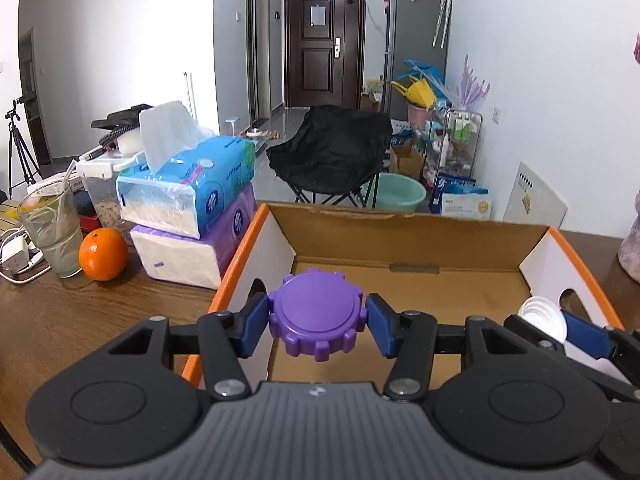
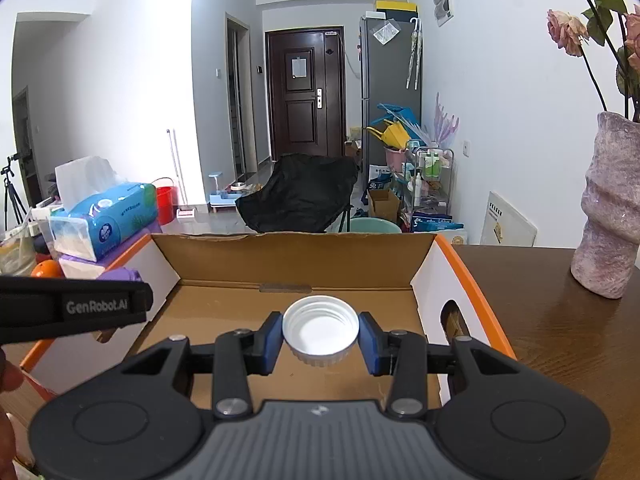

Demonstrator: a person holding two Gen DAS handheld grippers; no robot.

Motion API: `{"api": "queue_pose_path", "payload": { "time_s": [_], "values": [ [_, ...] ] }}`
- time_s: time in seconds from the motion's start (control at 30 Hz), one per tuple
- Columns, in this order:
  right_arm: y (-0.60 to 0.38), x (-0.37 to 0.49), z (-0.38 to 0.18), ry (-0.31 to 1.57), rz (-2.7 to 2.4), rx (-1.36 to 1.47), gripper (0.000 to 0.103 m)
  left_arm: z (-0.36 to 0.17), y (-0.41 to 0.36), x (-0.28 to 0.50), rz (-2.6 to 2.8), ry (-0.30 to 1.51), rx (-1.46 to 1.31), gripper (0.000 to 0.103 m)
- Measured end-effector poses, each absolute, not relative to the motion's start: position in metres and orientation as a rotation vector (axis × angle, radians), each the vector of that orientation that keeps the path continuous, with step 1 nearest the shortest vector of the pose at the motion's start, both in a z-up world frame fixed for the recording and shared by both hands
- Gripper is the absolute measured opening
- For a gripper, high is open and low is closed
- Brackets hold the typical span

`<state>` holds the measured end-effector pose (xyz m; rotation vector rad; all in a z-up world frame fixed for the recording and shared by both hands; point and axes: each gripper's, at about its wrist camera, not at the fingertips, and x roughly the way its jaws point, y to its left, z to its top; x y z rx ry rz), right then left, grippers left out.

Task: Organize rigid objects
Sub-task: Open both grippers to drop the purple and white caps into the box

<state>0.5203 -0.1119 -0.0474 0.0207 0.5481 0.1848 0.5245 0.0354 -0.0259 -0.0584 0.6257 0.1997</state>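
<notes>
My left gripper (image 1: 316, 314) is shut on a purple ridged lid (image 1: 316, 314), top side up, held above the near left part of an open cardboard box (image 1: 408, 236) with orange rims. My right gripper (image 2: 320, 336) is shut on a white screw cap (image 2: 320, 330), open side up, held above the same box (image 2: 296, 252) near its middle. The white cap also shows in the left wrist view (image 1: 542, 316) at the right, with the right gripper's blue fingers (image 1: 586, 334). The left gripper's body (image 2: 72, 310) shows at the left of the right wrist view.
The box sits on a brown wooden table (image 1: 60, 312). To its left are stacked tissue packs (image 1: 188, 188), an orange (image 1: 103, 254) and a glass with a straw (image 1: 52, 232). A mottled pink vase (image 2: 612, 208) with dried roses stands at the right.
</notes>
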Motion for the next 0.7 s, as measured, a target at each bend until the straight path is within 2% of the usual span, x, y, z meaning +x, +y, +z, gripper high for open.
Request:
{"api": "queue_pose_path", "payload": {
  "time_s": [0.23, 0.27, 0.3, 0.33, 0.37, 0.4, 0.5, 0.57, 0.7],
  "values": [
    [-0.1126, 0.5233, -0.051, 0.566, 0.185, 0.019, 0.04, -0.0295, 0.0354, 0.5264, 0.196, 0.643, -0.05, 0.056],
    [-0.1132, 0.5229, -0.0509, 0.567, 0.182, 0.018, 0.047, -0.0297, 0.0352, 0.5268, 0.198, 0.646, -0.046, 0.057],
    [-0.1143, 0.5231, -0.0504, 0.568, 0.179, 0.02, 0.058, -0.0295, 0.0351, 0.5266, 0.199, 0.647, -0.046, 0.061],
    [-0.1154, 0.5229, -0.0498, 0.565, 0.173, 0.023, 0.066, -0.0291, 0.0355, 0.5265, 0.199, 0.646, -0.047, 0.07],
    [-0.116, 0.5221, -0.0492, 0.558, 0.162, 0.022, 0.08, -0.0287, 0.0353, 0.5261, 0.202, 0.641, -0.046, 0.073],
    [-0.1163, 0.5211, -0.0484, 0.55, 0.149, 0.02, 0.089, -0.0282, 0.0353, 0.5254, 0.207, 0.635, -0.043, 0.077],
    [-0.1169, 0.521, -0.0472, 0.548, 0.134, 0.018, 0.095, -0.0278, 0.0361, 0.5254, 0.21, 0.632, -0.043, 0.084],
    [-0.117, 0.5215, -0.0477, 0.552, 0.131, 0.02, 0.099, -0.0278, 0.036, 0.5256, 0.216, 0.637, -0.042, 0.085],
    [-0.1174, 0.5211, -0.0477, 0.556, 0.126, 0.017, 0.099, -0.0282, 0.039, 0.5259, 0.222, 0.637, -0.043, 0.087]
  ]
}}
